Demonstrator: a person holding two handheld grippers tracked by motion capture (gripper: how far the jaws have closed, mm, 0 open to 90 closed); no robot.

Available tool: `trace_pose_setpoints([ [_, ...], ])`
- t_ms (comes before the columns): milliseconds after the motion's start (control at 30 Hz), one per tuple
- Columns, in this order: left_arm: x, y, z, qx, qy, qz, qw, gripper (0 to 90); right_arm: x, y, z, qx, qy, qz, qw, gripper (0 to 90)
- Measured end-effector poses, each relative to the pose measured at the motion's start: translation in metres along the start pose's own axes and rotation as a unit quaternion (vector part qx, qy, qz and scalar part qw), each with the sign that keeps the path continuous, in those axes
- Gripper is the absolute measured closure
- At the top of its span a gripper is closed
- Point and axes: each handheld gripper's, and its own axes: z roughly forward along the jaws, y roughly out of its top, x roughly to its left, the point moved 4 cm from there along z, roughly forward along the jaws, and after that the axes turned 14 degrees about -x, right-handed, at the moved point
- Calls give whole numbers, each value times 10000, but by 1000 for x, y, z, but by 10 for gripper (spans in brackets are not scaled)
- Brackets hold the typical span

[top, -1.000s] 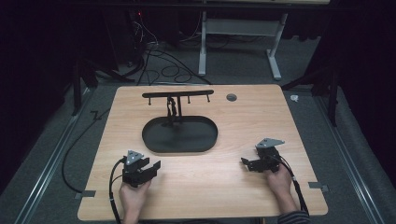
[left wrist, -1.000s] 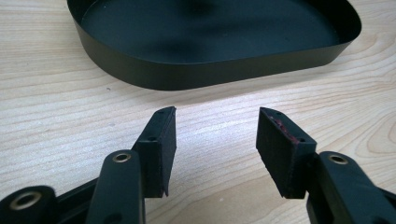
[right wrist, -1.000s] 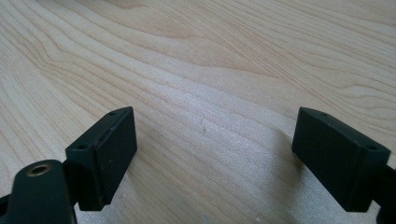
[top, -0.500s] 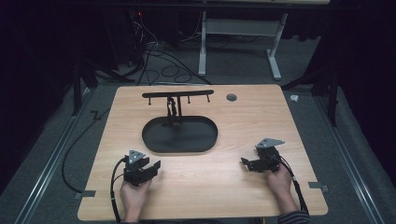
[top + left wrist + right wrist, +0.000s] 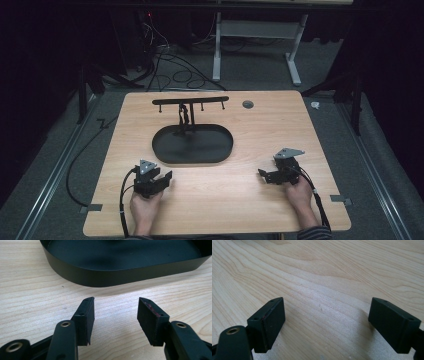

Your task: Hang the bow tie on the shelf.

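**Nothing moves; both grippers rest open near the tray**

Compared with the frames half a second and a second earlier, the scene is unchanged: both hands, both grippers and the stand sit where they were.

The left gripper (image 5: 159, 179) rests on the table (image 5: 250, 200) at its near left, jaws parted with nothing between them. In the left gripper view the tray (image 5: 120, 272) lies just ahead of the jaw tips, its dark wall curving across the top, with a strip of bare wood between wall and tips.

The right gripper (image 5: 267, 176) sits at the near right, well apart from the tray (image 5: 192, 145), pointing left. Its jaws stand wide, over bare wood in the right gripper view.

The tray is an oval black dish at the table's middle; a post rises from its far edge to a crossbar (image 5: 190, 101) with small pegs
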Motion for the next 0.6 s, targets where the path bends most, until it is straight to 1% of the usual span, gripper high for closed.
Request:
trace_pose_setpoints([
  [433,1,-4,7,101,86,103,9999,479,0,0,0,-1,0,1,10000,149],
  [500,1,-5,8,94,110,159,9998,478,0,0,0,-1,0,1,10000,149],
  [600,0,-5,9,52,101,161,9998,476,0,0,0,-7,4,3,10000,149],
])
